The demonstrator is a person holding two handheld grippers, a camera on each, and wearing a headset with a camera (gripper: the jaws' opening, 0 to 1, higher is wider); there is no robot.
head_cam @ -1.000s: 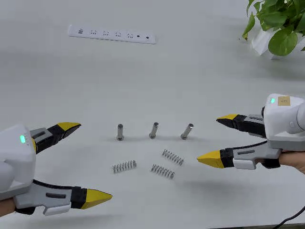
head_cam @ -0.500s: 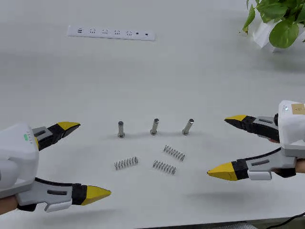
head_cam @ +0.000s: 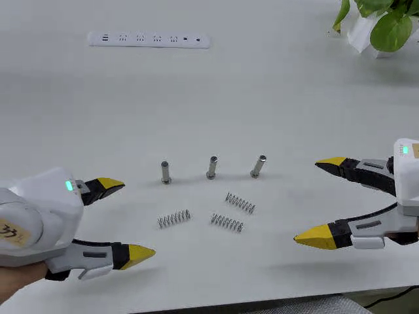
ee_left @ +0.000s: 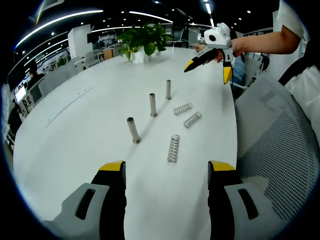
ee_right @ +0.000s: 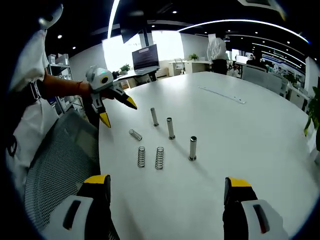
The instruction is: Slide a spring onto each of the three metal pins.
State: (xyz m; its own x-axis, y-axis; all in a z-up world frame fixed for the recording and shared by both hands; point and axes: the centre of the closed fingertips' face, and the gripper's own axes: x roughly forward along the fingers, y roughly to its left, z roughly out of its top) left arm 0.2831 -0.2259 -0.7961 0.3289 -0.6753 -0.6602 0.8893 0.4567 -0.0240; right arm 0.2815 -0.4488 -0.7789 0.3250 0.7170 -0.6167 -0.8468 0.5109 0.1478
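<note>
Left gripper (head_cam: 137,218): jaws spread, empty. Left spring (head_cam: 173,219) lies flat just ahead of it, long axis roughly in line with the jaws; the closest pick. Pins (head_cam: 212,167) stand in a row just behind, all bare. Other two springs (head_cam: 227,223) lie toward the right gripper (head_cam: 306,201), which is farther off, also spread and empty.

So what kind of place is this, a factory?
More likely an open-plan office, I'd say: a big white table, a mesh chair pulled up beside it, and a computer screen in the background.
</note>
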